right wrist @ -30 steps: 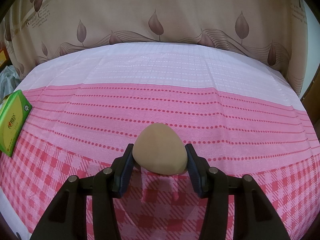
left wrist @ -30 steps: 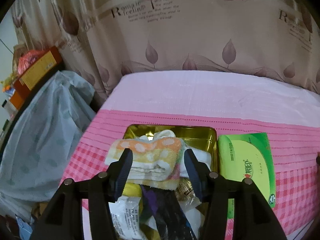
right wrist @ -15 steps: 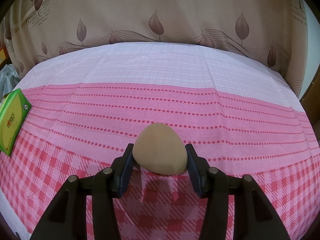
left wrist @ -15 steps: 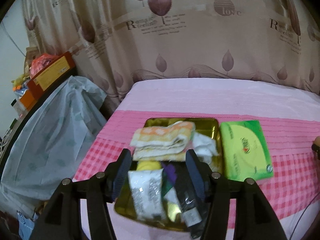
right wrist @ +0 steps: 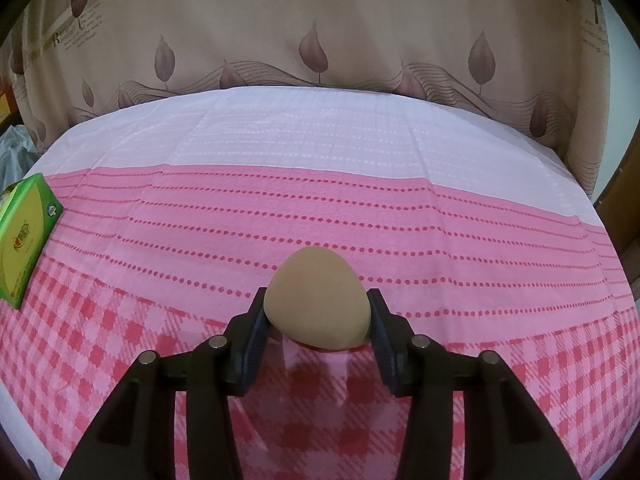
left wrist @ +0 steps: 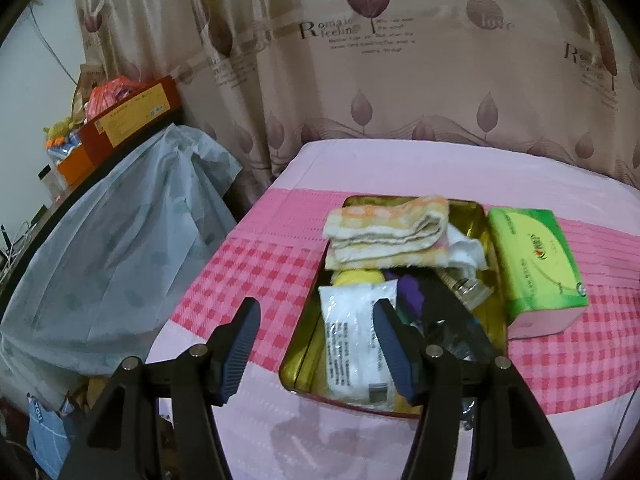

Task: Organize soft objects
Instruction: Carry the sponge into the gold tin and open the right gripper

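Observation:
A folded orange-and-white towel point(left wrist: 384, 228) lies on top of the far end of a gold tin point(left wrist: 298, 360) packed with several items, among them a white packet point(left wrist: 352, 340). My left gripper point(left wrist: 316, 312) hovers open over the tin's near left corner, holding nothing. On the pink cloth, the jaws of my right gripper point(right wrist: 317, 308) are closing on a tan egg-shaped sponge point(right wrist: 316, 280). Both pads press its sides.
A green tissue pack point(left wrist: 536, 264) lies right of the tin, and the tissue pack point(right wrist: 24, 236) shows at the right wrist view's left edge. A grey plastic cover point(left wrist: 120, 248) and boxes point(left wrist: 128, 116) stand left of the bed. A curtain point(left wrist: 400, 80) hangs behind.
My left gripper has drawn back and to the left, away from the towel, which stays on the tin. Its jaws have widened. My right gripper stays on the sponge.

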`<action>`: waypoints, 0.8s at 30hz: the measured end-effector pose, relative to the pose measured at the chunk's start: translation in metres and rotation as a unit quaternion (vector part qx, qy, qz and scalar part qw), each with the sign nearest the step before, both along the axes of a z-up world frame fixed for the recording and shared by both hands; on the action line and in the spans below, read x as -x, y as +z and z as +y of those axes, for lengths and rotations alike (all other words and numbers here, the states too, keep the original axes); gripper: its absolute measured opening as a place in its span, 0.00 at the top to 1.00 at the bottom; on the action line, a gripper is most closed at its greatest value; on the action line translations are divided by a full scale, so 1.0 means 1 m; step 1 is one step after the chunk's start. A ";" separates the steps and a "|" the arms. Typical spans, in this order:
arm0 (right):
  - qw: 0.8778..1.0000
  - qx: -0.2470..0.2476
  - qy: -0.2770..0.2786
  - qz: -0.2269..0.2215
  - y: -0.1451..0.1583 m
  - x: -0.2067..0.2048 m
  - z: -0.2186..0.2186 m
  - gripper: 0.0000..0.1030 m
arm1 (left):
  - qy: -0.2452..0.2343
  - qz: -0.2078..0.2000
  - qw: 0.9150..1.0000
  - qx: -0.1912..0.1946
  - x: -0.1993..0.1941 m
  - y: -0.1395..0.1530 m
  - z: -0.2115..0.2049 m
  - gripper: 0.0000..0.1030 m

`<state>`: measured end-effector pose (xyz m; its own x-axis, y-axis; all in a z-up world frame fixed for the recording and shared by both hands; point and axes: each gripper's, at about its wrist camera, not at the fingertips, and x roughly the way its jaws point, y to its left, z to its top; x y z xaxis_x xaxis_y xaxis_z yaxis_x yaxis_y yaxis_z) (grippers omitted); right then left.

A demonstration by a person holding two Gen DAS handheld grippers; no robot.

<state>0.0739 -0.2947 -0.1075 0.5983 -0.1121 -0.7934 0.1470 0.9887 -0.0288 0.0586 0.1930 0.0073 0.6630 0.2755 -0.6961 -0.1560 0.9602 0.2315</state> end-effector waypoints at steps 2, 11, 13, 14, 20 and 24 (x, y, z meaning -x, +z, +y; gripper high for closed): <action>1.000 0.002 0.000 -0.001 0.001 0.003 0.003 0.58 | 0.002 0.004 1.000 -0.001 0.000 -0.003 0.002 0.42; 1.000 0.000 0.019 -0.009 0.016 0.014 0.036 0.58 | 0.005 0.012 1.000 0.012 -0.002 -0.008 0.009 0.42; 0.999 0.001 0.029 -0.014 0.023 0.015 0.047 0.58 | 0.009 0.013 1.000 0.018 -0.002 -0.009 0.012 0.42; 0.999 -0.001 0.036 -0.016 0.026 0.016 0.055 0.58 | 0.011 0.014 1.000 0.021 -0.002 -0.009 0.013 0.42; 0.997 -0.010 0.079 -0.026 0.044 0.015 0.098 0.58 | 0.022 0.021 0.999 0.031 -0.004 -0.013 0.019 0.42; 0.993 -0.020 0.115 -0.034 0.058 0.014 0.132 0.58 | 0.030 0.022 0.999 0.037 -0.005 -0.014 0.025 0.42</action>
